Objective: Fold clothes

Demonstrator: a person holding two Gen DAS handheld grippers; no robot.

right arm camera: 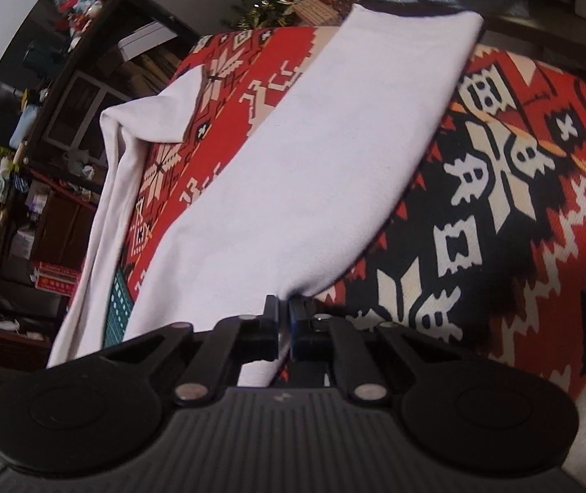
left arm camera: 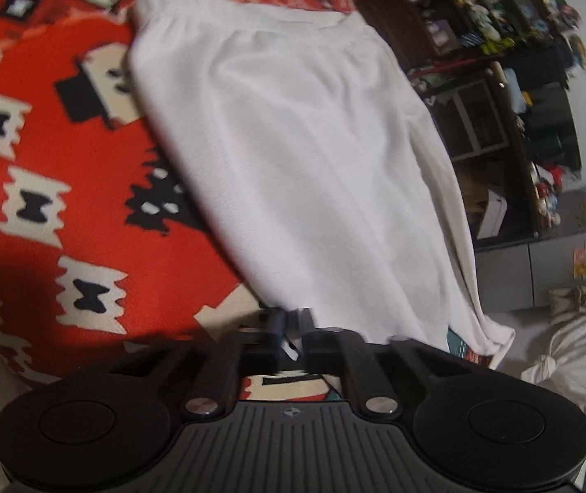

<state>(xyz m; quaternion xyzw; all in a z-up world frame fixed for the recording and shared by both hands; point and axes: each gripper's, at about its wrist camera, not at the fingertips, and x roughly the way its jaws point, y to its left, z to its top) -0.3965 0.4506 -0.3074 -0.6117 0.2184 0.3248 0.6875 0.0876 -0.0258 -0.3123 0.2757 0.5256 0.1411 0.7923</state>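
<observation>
Left claw point(left arm camera: 291, 324) is pinching the near corner of the white garment point(left arm camera: 293, 156), right claw point(right arm camera: 282, 308) is clamping its other near corner, and the garment's lying spread over the red patterned blanket point(right arm camera: 519, 205), sleeve trailing off the edge.

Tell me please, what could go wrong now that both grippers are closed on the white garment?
1. The left gripper and right gripper each pinch only a thin edge of the white garment, so the cloth may slip out when lifted.
2. One part of the garment hangs over the edge of the red patterned blanket; its weight could drag the garment sideways and spoil the fold.
</observation>
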